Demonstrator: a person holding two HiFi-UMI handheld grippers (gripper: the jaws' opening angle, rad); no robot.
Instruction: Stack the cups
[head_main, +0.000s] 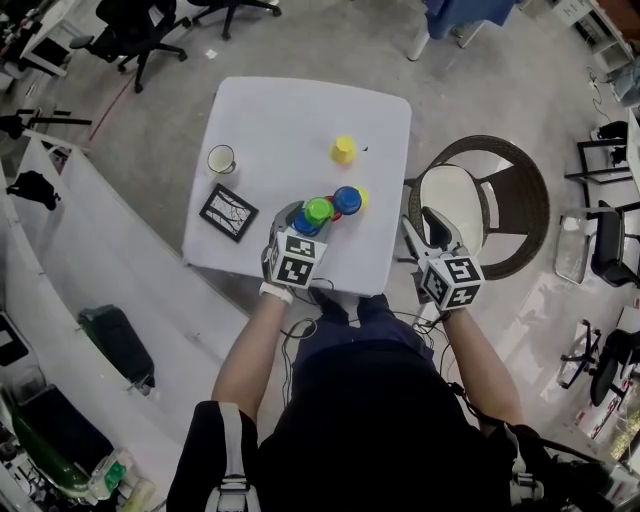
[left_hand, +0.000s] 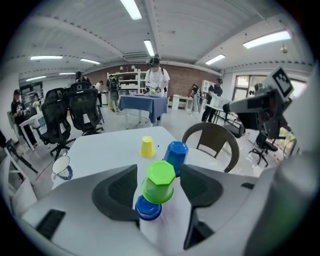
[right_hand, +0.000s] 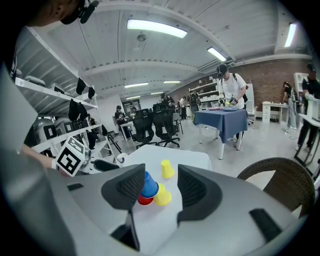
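Note:
A green cup (left_hand: 159, 182) sits upside down on a blue cup (left_hand: 148, 208) near the front edge of the white table (head_main: 290, 120). My left gripper (left_hand: 157, 171) is open around the green cup, with a thin gap at each pad. Just behind stand a second blue cup (left_hand: 176, 155) and a lone yellow cup (left_hand: 147, 147). From the head view the green cup (head_main: 318, 210) lies just ahead of the left gripper (head_main: 305, 225), and a blue cup (head_main: 347, 200), a red one and a yellow one cluster beside it. My right gripper (head_main: 422, 228) hangs open and empty off the table's right edge.
A white mug (head_main: 221, 159) and a black framed card (head_main: 229, 212) lie on the table's left side. A wicker chair (head_main: 500, 200) stands right of the table, under my right gripper. Office chairs and people are farther back in the room.

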